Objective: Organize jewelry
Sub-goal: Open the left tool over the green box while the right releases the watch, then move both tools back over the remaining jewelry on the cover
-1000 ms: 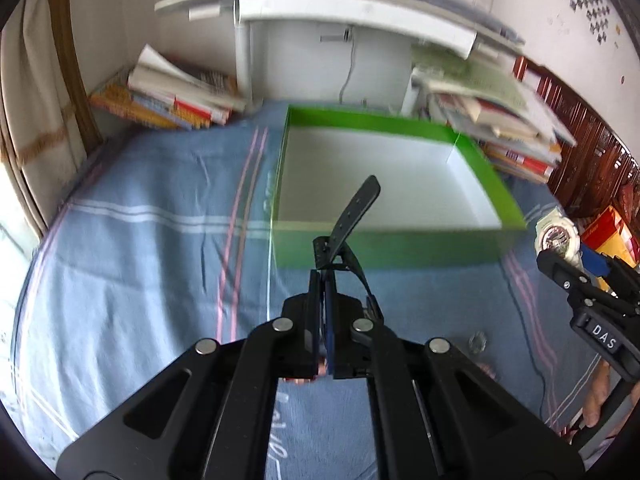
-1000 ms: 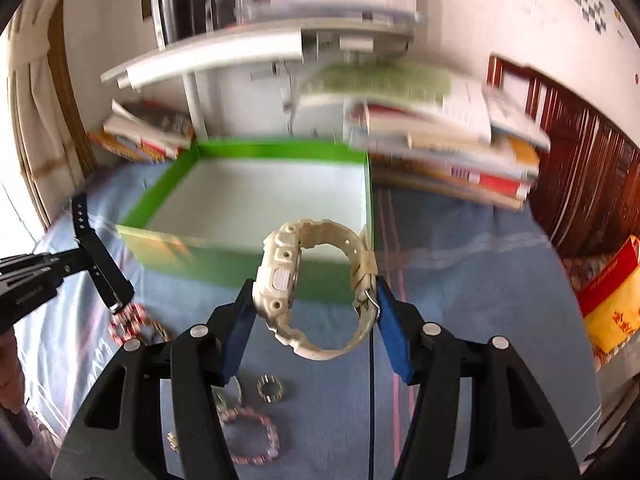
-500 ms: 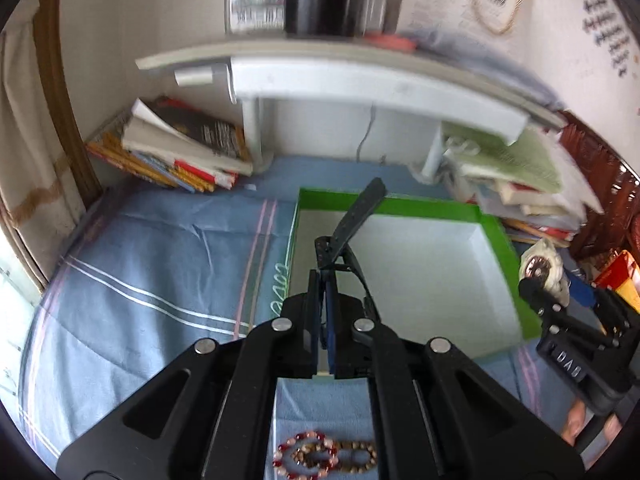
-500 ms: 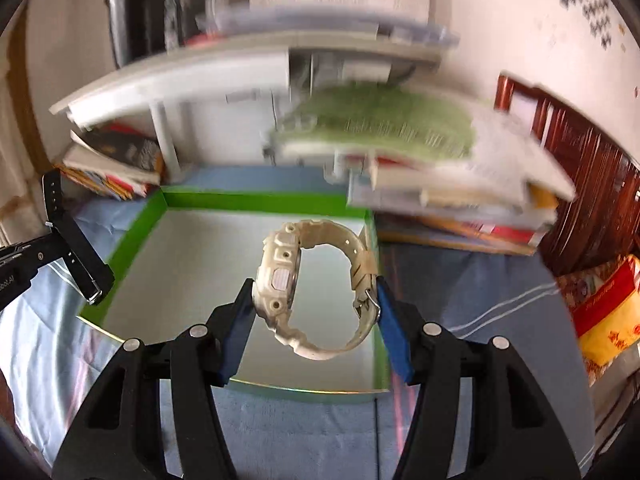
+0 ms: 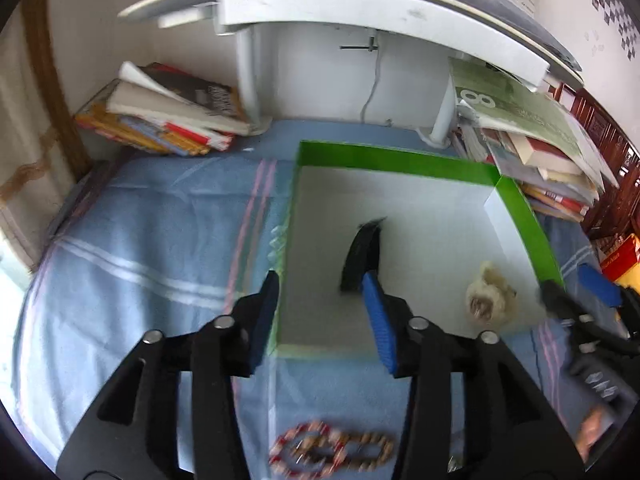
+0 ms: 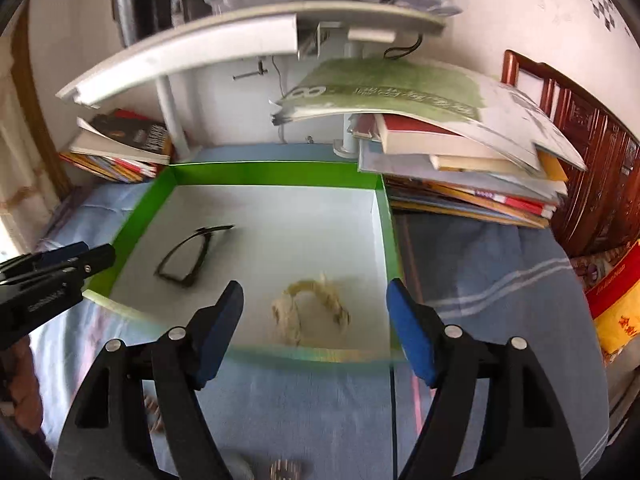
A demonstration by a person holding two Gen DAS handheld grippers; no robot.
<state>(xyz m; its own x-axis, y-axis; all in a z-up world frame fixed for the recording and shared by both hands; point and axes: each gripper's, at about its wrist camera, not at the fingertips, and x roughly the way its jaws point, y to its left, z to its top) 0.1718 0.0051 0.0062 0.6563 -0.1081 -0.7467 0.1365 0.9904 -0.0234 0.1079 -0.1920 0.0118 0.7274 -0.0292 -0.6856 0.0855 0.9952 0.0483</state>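
Observation:
A green box point(image 5: 392, 160) with a white floor sits on the blue cloth. A black watch strap point(image 5: 360, 256) lies loose inside it, also seen in the right wrist view point(image 6: 200, 258). My left gripper point(image 5: 320, 296) hovers over the box's near left corner. Its jaws are opening, and no pad touches the strap. A cream watch point(image 6: 286, 314) lies blurred on the box floor near the front wall point(image 5: 490, 300). My right gripper point(image 6: 316, 304) stands above it with jaws opening wide, clear of the watch. Each gripper shows in the other's view: the left gripper point(image 6: 96, 256) and the right gripper point(image 5: 576, 292).
A red and tan bead bracelet point(image 5: 332, 448) lies on the cloth under the left gripper. A small ring point(image 6: 284, 470) lies near the right gripper. Book stacks flank the box on the left point(image 5: 168, 120) and on the right point(image 6: 460, 160). A white stand point(image 5: 360, 4) rises behind.
Both grippers moved forward over the box. The left jaws opened and let go of the black strap. The right jaws widened and the cream watch dropped onto the box floor.

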